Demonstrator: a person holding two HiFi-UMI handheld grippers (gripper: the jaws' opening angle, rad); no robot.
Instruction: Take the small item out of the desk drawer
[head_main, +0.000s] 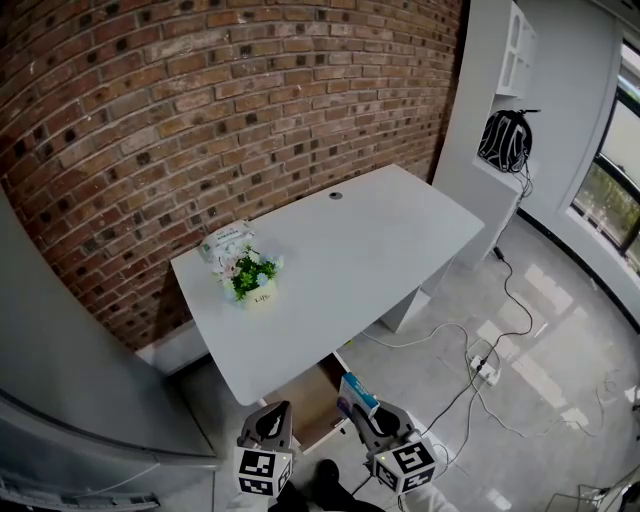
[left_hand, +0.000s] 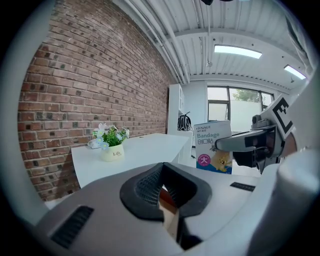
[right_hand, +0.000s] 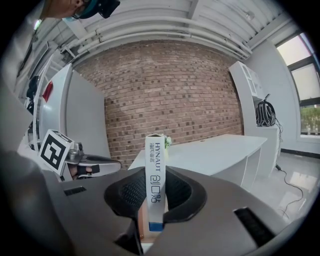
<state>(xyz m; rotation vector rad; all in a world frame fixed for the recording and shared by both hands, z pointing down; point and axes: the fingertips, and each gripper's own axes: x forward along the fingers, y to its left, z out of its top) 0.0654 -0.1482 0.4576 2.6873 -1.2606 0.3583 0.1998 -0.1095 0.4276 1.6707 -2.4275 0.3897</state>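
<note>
Now | right gripper (right_hand: 155, 197) pinches the bandage box (right_hand: 155, 167) edge-on, just above the open desk drawer (head_main: 305, 398) | left gripper (left_hand: 168, 200) jaws narrow, nothing between | my worry: the thin box pivots in the pinch and drops back in

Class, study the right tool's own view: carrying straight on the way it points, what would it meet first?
Probably the white desk, near the flower pot, with the bandage box that the right tool grips touching first. Depth is unclear.
</note>
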